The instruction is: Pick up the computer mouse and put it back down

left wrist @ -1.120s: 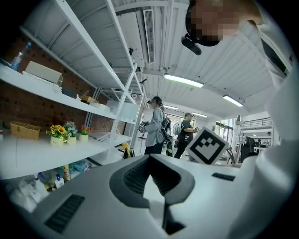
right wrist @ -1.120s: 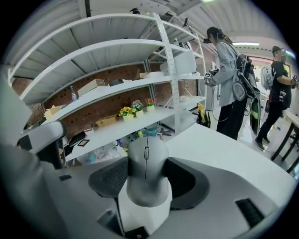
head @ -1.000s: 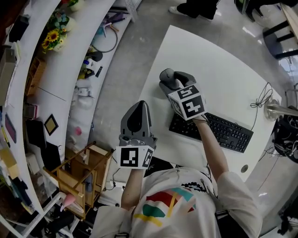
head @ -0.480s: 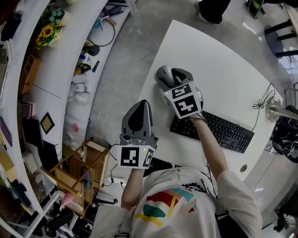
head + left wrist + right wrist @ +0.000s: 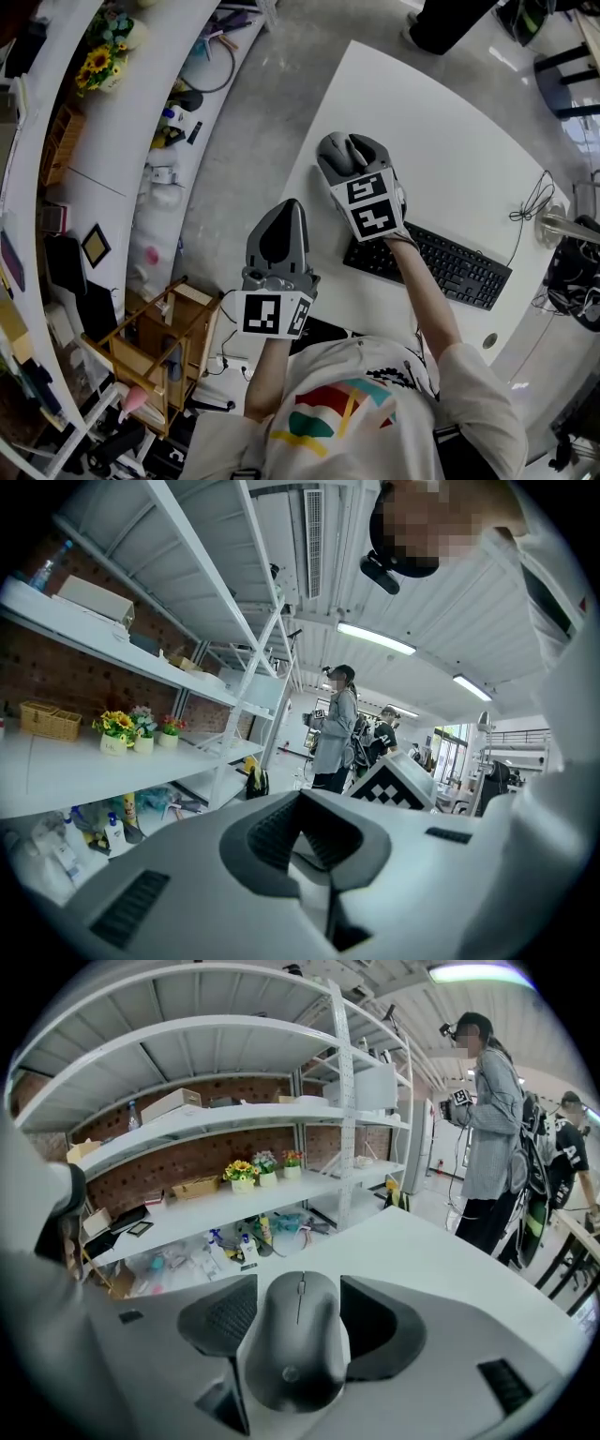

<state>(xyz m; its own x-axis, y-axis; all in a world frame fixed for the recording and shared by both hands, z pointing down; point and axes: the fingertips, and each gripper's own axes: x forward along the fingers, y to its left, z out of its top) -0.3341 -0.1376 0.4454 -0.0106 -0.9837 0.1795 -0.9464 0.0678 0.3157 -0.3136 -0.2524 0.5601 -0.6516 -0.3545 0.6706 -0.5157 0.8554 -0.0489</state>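
**Computer mouse (image 5: pixel 295 1344), dark grey and oval, gripped in the right tongs (image 5: pixel 353 148) at the counter**

Long white shelves (image 5: pixel 122 141) curve along the left side of the head view. They carry many small items, among them a pot of yellow sunflowers (image 5: pixel 94 67). Across a strip of grey floor from them stands the wide white counter (image 5: pixel 450 131).

In the right gripper view, a person in a long grey coat (image 5: pixel 492 1119) stands beyond the far end of the counter.

A flat black keyboard (image 5: pixel 450 267) lies on the near part of the counter, just beside the right forearm of the person who holds the tongs.

The right tongs are over the counter, near its left edge and near the left end of the keyboard. Their jaws stand as wide as the computer mouse, with one dark ribbed pad against each of its sides, so these tongs grip it. The scroll wheel end of the computer mouse points away from the camera, toward the shelves. I cannot tell whether it rests on the counter or is slightly above it.

The left tongs (image 5: pixel 281 214) are held off the counter, over the floor between the shelves and the counter. Their jaws are closed, with the pads together.
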